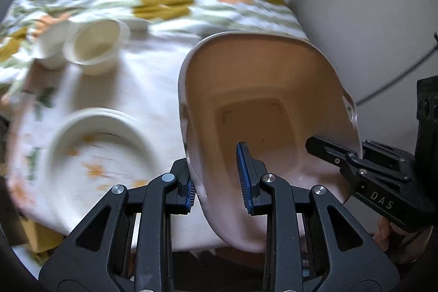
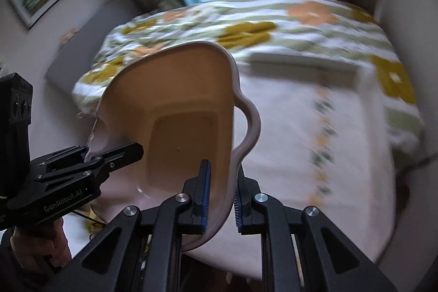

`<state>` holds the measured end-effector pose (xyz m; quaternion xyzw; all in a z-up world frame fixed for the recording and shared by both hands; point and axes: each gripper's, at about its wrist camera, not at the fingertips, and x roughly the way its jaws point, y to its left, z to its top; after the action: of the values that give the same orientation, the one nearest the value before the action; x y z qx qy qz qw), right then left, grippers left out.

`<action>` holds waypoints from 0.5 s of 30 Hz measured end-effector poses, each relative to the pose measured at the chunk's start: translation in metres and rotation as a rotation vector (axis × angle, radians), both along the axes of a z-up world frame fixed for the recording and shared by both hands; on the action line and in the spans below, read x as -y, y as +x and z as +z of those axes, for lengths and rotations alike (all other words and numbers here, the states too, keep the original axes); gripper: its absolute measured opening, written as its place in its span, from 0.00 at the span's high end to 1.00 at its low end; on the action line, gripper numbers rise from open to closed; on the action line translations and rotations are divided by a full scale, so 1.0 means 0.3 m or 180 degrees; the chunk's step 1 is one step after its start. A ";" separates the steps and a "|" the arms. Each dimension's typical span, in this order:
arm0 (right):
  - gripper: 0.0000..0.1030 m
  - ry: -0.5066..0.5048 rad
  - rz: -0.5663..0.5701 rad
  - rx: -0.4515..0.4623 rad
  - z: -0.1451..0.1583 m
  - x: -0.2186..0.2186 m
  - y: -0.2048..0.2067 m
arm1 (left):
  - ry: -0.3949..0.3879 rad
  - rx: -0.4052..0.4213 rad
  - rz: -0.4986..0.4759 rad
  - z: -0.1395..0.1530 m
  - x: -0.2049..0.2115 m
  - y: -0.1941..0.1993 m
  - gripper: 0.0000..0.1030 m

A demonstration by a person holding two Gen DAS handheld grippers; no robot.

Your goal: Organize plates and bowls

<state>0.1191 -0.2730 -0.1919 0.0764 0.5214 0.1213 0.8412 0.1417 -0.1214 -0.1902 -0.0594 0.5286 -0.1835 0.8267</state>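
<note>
Both clamped on the basin, left hand-held gripper and right hand-held gripper carry it; plate and cups wait unsorted on the table.

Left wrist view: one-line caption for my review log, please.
Both grippers, left and right, clamp opposite walls of a pink tub above a table.

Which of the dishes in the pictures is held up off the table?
The large pink tub with the peach inside: both grippers clamp its rim. The flowered plate and the two small white cups rest on the tablecloth.
</note>
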 end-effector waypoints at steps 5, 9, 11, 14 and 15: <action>0.87 -0.0007 -0.0368 -0.0148 -0.105 0.167 -0.026 | 0.0047 -0.0114 -0.0323 -0.118 0.177 0.012 0.77; 0.87 -0.0007 -0.0491 -0.0175 -0.185 0.254 -0.039 | 0.0090 -0.0214 -0.0426 -0.218 0.240 0.033 0.77; 0.87 0.0012 -0.0521 -0.0179 -0.224 0.273 -0.041 | 0.0089 -0.0261 -0.0438 -0.251 0.253 0.041 0.77; 0.87 0.0051 -0.0547 -0.0174 -0.255 0.286 -0.053 | 0.0134 -0.0301 -0.0451 -0.291 0.279 0.026 0.77; 0.87 0.0056 -0.0552 -0.0176 -0.264 0.286 -0.054 | 0.0143 -0.0306 -0.0449 -0.297 0.276 0.024 0.77</action>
<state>0.1030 -0.3587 -0.2710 0.1319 0.5348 0.0504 0.8331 0.1490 -0.2042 -0.2794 -0.0122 0.5745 -0.2263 0.7865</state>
